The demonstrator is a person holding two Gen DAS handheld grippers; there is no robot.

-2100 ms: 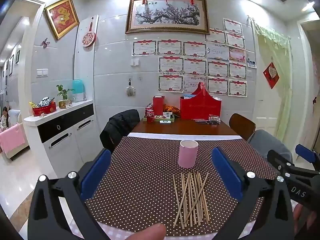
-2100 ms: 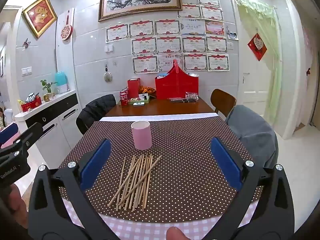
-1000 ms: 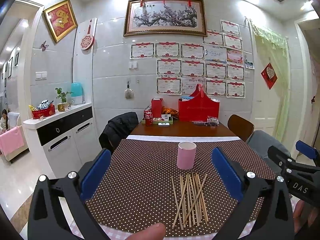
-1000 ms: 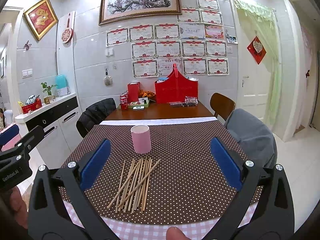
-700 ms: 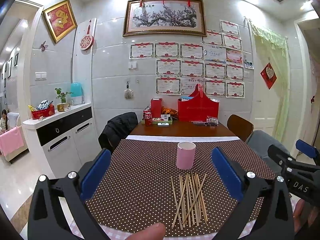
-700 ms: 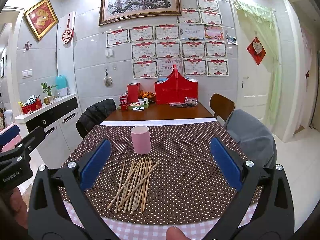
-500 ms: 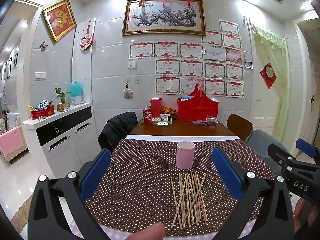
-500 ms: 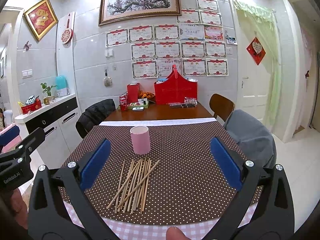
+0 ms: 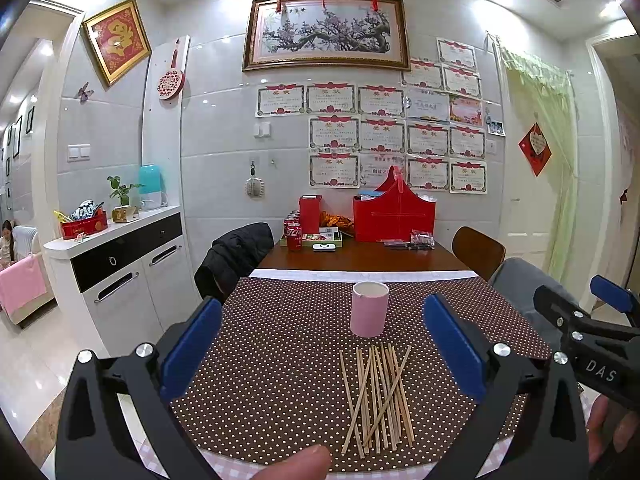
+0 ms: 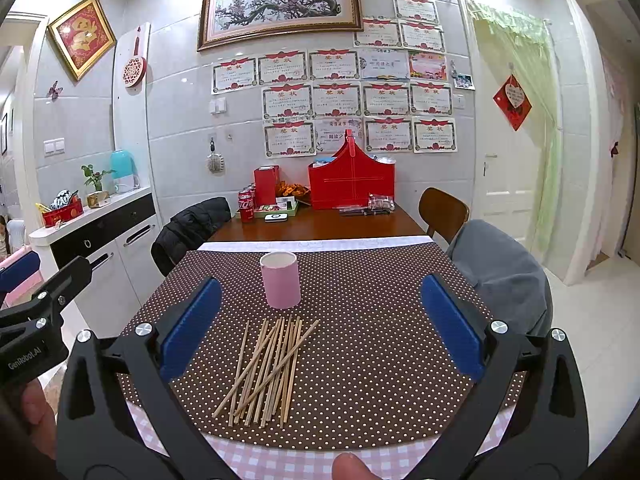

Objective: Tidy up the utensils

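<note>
While I am holding both claws wide open and empty above the near edge of the table (image 10: pixel 400 220), the chopsticks (image 10: pixel 268 368) are lying ahead and below, long axes running near to far toward the pink cup (image 10: pixel 280 280) just beyond them. They are sitting left of centre for my right claw (image 10: pixel 320 344), right of centre for my left claw (image 9: pixel 320 348); neither is clearly nearer.

Pink cup (image 10: pixel 280 281) at 12 o'clock of pale tan chopsticks (image 10: pixel 267 368); brown white-dotted cloth (image 10: pixel 376 344) over pink-and-white checked cloth (image 10: pixel 280 462); each hand-held gripper (image 10: pixel 320 326) black with blue pads (image 10: pixel 448 326); red basket (image 10: pixel 351 180).
</note>
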